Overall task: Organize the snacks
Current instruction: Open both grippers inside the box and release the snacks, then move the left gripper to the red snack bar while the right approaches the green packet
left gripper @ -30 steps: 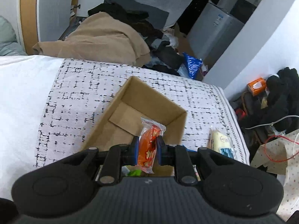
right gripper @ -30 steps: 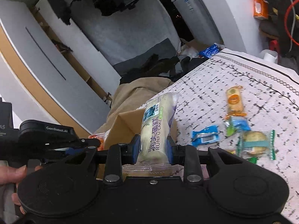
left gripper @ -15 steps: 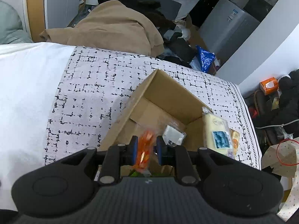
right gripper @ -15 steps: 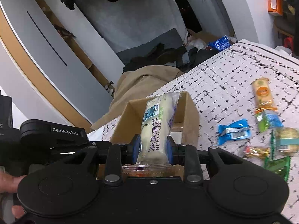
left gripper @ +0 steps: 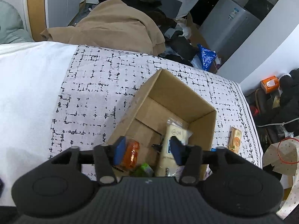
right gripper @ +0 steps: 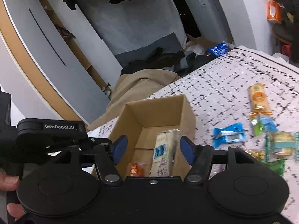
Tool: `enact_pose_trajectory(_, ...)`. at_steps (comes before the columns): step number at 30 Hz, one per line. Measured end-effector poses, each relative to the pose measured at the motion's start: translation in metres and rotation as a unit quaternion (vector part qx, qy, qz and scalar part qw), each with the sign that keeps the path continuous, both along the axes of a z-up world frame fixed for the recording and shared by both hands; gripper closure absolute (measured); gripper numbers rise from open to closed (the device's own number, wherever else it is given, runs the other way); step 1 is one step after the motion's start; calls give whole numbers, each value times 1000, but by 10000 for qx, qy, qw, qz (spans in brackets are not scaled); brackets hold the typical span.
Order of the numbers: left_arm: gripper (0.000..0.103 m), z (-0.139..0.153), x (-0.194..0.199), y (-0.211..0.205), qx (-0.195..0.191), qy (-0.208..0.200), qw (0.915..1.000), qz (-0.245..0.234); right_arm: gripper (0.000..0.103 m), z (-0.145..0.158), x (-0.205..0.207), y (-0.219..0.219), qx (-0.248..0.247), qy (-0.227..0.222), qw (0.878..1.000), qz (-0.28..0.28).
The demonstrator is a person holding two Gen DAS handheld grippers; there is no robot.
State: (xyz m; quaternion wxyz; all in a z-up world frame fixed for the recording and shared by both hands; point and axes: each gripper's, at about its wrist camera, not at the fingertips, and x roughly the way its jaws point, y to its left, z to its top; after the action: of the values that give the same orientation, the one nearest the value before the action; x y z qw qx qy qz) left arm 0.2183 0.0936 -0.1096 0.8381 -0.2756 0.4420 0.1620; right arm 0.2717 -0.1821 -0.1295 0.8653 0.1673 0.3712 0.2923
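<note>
Snacks are partly boxed: an open cardboard box (left gripper: 202, 119) sits on a white cloth with a black grid pattern (left gripper: 97, 93), and both grippers hang over it. Left gripper (left gripper: 147, 150): jaws opening, blue pads spread; an orange snack packet (left gripper: 131, 154) lies just beside the left-hand pad, inside the box, with no pad pressing it. A green wrapper (left gripper: 144, 169) shows low in the box next to it. A cream cake packet (left gripper: 172, 149) printed with a blue square lies lengthwise in the box toward its right wall. Right gripper (right gripper: 152, 150): jaws opening, pads wide apart, the same cake packet seen between them but clear of both, lying in the box. Outside the box on the cloth, to the right: a blue packet (right gripper: 229, 134), a tall biscuit packet with an orange label (right gripper: 258, 99), a green-and-blue packet (right gripper: 263, 124) and a round cake in a teal-edged wrapper (right gripper: 282, 142), blurred. Fingers (right gripper: 9, 183) of a hand show at the left edge of the right wrist view.
</note>
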Motion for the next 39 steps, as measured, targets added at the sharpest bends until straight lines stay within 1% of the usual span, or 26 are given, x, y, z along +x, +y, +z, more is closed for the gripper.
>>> enact_pose_trajectory(2,35,1,-1,-3,6,31,10000,-43,32,1,-2,-7,-89,8,9999,-56)
enact_pose_trajectory(4,30,1,-1,-7,21,72,10000,-65,29,3,-4,-13,-123,9,9999,-88)
enact_pose_trajectory(8,28,2,-3,-12,36,160,9998,-69,28,5,-6,-25,-144,2,9998,-168)
enact_pose_trajectory(10,27,3,-5,-17,103,162,9998,-93,23,6,-7,-30,-178,12,9996,-224)
enact_pose_trajectory(12,27,6,-7,-22,136,145,9997,-159,20,7,-8,-36,-202,25,9994,-292)
enact_pose_trajectory(15,25,8,-8,-31,228,179,9993,-222,13,10,-12,-46,-304,40,9986,-431)
enact_pose_trajectory(17,18,10,-8,-38,328,140,9990,-276,12,11,-14,-55,-337,24,9983,-480)
enact_pose_trajectory(19,13,12,-9,-45,371,70,9988,-323,12,12,-15,-66,-325,95,9978,-567)
enact_pose_trajectory(20,8,12,-9,-49,378,45,9986,-356,12,11,-14,-71,-318,142,9976,-601)
enact_pose_trajectory(21,5,13,-9,-52,392,22,9985,-387,12,10,-14,-76,-318,192,9973,-640)
enact_pose_trajectory(22,0,13,-10,-56,421,2,9983,-414,12,9,-14,-81,-320,248,9968,-684)
enact_pose_trajectory(24,0,13,-9,-64,481,-10,9977,-476,12,5,-14,-91,-332,337,9960,-756)
enact_pose_trajectory(29,0,13,-7,-82,429,6,9964,-737,12,-2,-13,-113,-418,458,9931,-996)
enact_pose_trajectory(39,0,13,-3,-118,440,-73,9934,-1057,12,-11,-13,-138,-468,603,9904,-1151)
